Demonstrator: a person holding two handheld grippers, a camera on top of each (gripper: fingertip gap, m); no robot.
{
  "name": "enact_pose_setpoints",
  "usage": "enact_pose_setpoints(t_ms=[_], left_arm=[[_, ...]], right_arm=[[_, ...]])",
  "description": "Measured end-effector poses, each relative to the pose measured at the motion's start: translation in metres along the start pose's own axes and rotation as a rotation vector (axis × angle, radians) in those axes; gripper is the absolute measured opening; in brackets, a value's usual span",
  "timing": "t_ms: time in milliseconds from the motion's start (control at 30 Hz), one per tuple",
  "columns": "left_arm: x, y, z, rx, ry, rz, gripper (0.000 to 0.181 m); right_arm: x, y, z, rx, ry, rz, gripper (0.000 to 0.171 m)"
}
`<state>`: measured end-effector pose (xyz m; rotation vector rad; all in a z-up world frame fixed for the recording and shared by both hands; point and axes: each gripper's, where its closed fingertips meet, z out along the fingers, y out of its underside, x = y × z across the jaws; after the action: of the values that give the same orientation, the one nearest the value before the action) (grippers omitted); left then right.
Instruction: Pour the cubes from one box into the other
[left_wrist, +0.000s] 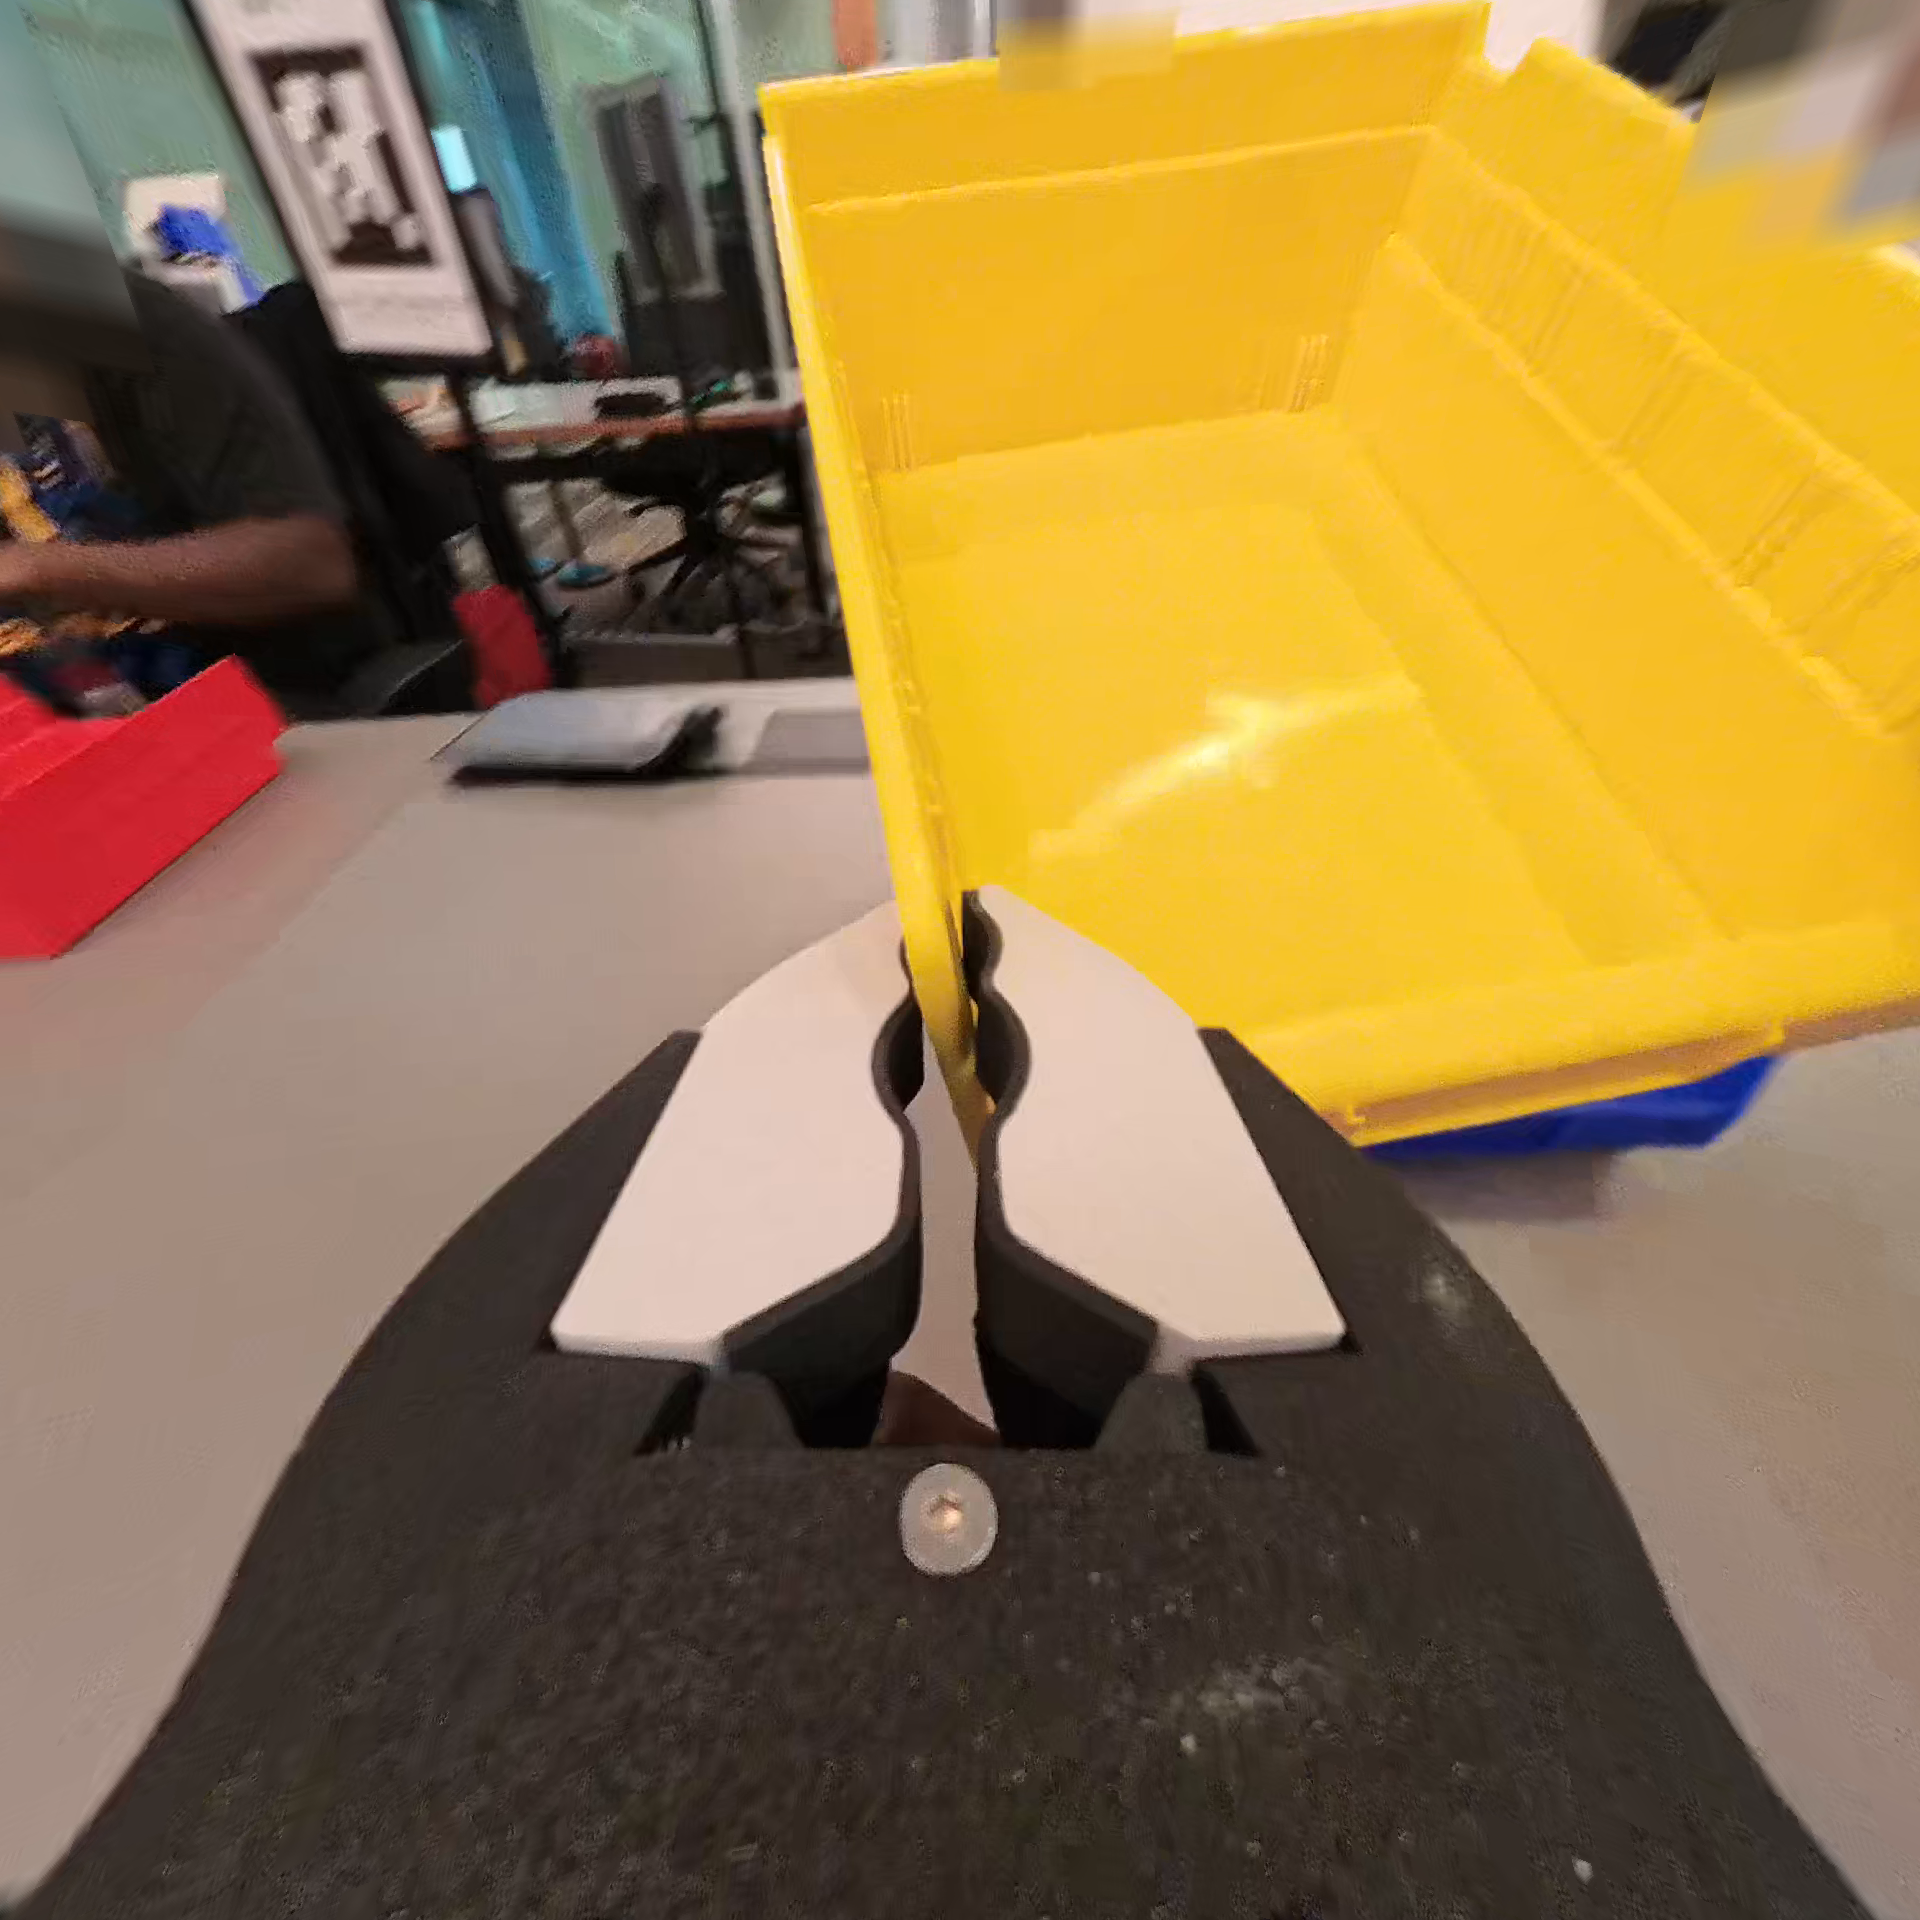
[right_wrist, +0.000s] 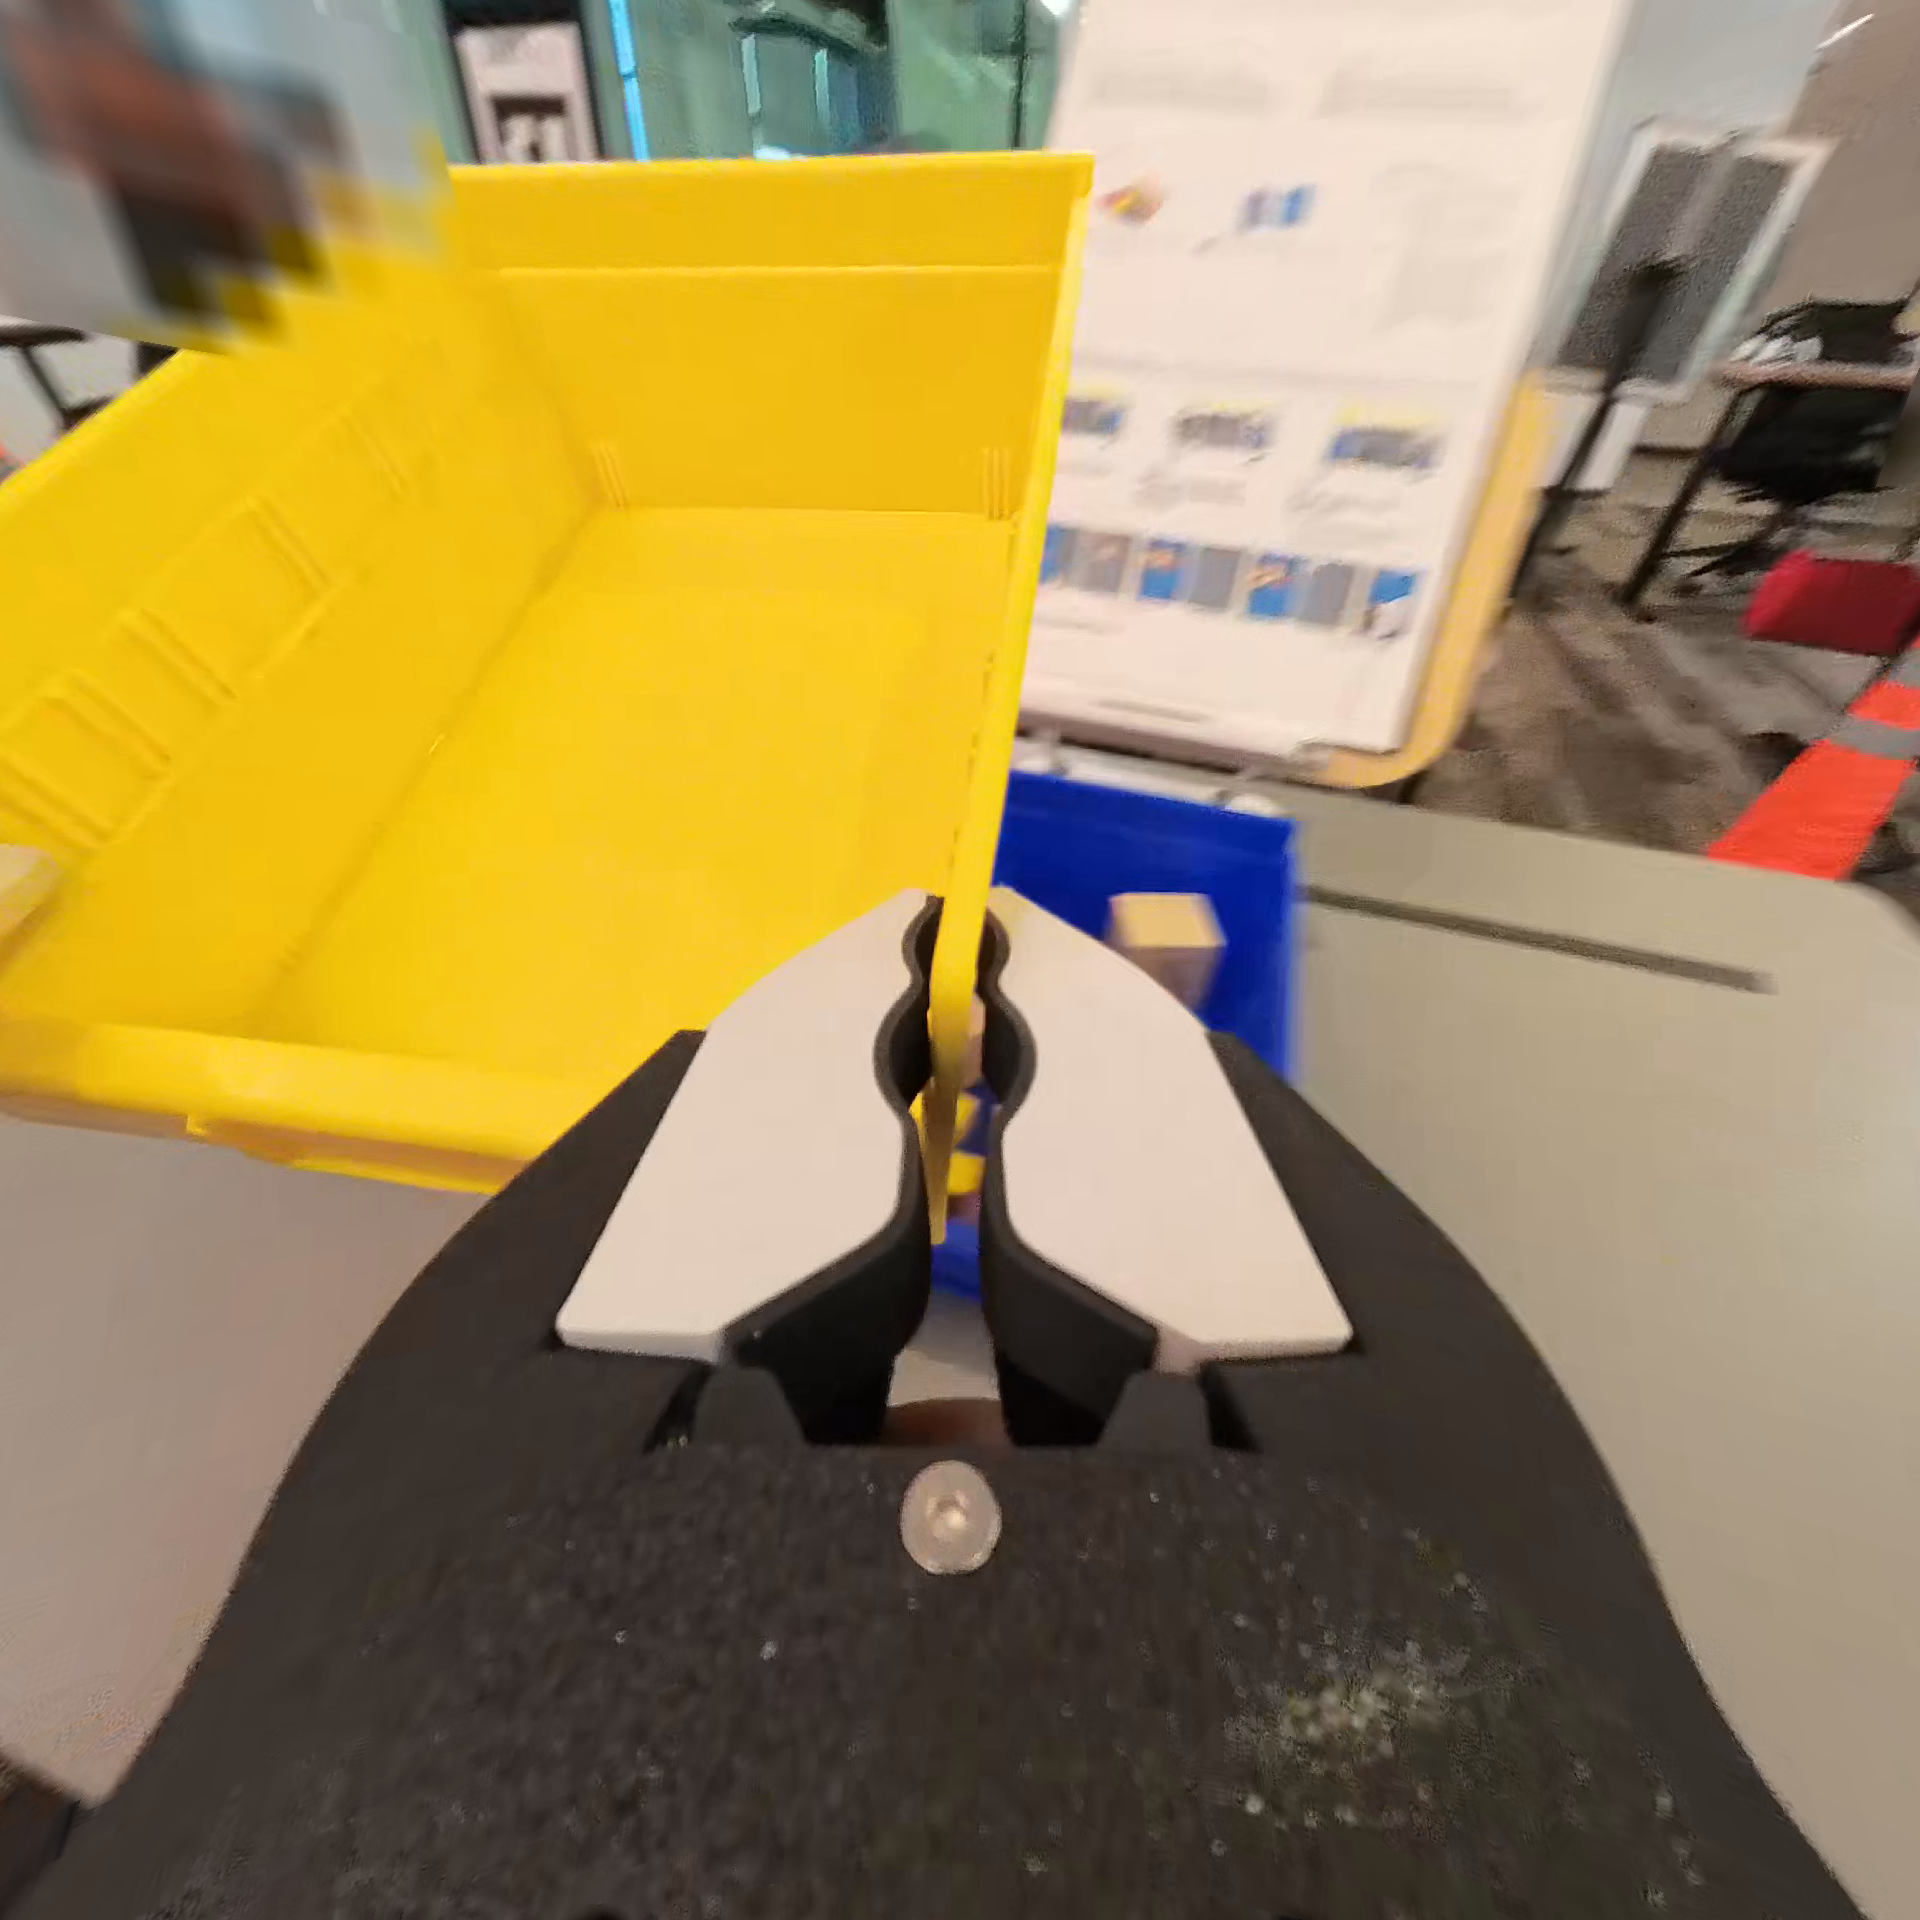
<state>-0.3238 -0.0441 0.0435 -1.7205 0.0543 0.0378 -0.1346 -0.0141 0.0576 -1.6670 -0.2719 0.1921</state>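
Observation:
A yellow box (left_wrist: 1299, 644) is lifted and tipped over a blue box (left_wrist: 1621, 1112). My left gripper (left_wrist: 948, 987) is shut on the yellow box's left side wall. My right gripper (right_wrist: 961, 987) is shut on its right side wall (right_wrist: 1013, 675). The inside of the yellow box (right_wrist: 623, 727) shows no cubes. The blue box (right_wrist: 1153, 894) lies below and behind it, with a wooden cube (right_wrist: 1164, 940) inside. Another pale cube (right_wrist: 21, 883) shows at the far left edge of the right wrist view.
The grey table (left_wrist: 364, 1039) carries a red box (left_wrist: 114, 790) at the far left and a dark flat device (left_wrist: 592, 732) behind. A person sits beyond the table on the left. A white poster board (right_wrist: 1299, 416) stands behind the table on the right.

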Motion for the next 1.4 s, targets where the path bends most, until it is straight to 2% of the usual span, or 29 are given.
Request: enact_pose_setpoints(t_ms=[100,200,300,400,533,700,733,833,967,1100,1167,1200,1300,1400], left_arm=[[0.085,-0.034,0.028,0.033,0.087,0.012,0.004],[0.182,-0.041,0.054,0.03,0.178,0.013,0.004],[0.279,-0.019,0.082,-0.012,0.223,0.022,0.004],[0.36,0.018,0.105,-0.081,0.258,0.004,0.004],[0.425,0.062,0.116,-0.159,0.263,0.043,0.004],[0.457,0.121,0.126,-0.308,0.321,0.035,0.005],[0.459,0.13,0.126,-0.322,0.331,0.028,0.007],[0.46,0.133,0.122,-0.282,0.35,0.058,0.011],[0.457,0.129,0.115,-0.319,0.428,0.03,0.017],[0.426,0.096,0.09,-0.3,0.575,0.002,0.038],[0.378,0.075,0.078,-0.255,0.574,0.007,0.036],[0.346,0.066,0.076,-0.228,0.541,0.016,0.036],[0.232,0.059,0.082,-0.181,0.379,0.041,0.038],[0.12,0.076,0.096,-0.163,0.145,0.068,0.043]], right_arm=[[0.091,-0.017,-0.012,0.002,0.104,0.008,0.004],[0.187,-0.009,-0.033,0.003,0.177,0.022,0.004],[0.282,0.026,-0.042,-0.063,0.255,-0.002,0.004],[0.357,0.072,-0.05,-0.082,0.24,0.024,0.004],[0.415,0.145,-0.057,-0.173,0.228,0.15,0.004],[0.437,0.2,-0.06,-0.342,0.211,0.123,0.005],[0.44,0.209,-0.056,-0.36,0.209,0.129,0.006],[0.443,0.206,-0.045,-0.283,0.175,0.226,0.004],[0.444,0.205,-0.047,-0.307,0.242,0.188,0.003],[0.44,0.164,-0.067,-0.24,0.342,0.111,0.028],[0.426,0.13,-0.078,-0.166,0.357,0.078,0.029],[0.408,0.112,-0.077,-0.126,0.307,0.064,0.033],[0.33,0.071,-0.059,-0.057,0.13,0.038,0.039],[0.229,0.071,-0.022,-0.072,-0.019,0.034,0.04]])
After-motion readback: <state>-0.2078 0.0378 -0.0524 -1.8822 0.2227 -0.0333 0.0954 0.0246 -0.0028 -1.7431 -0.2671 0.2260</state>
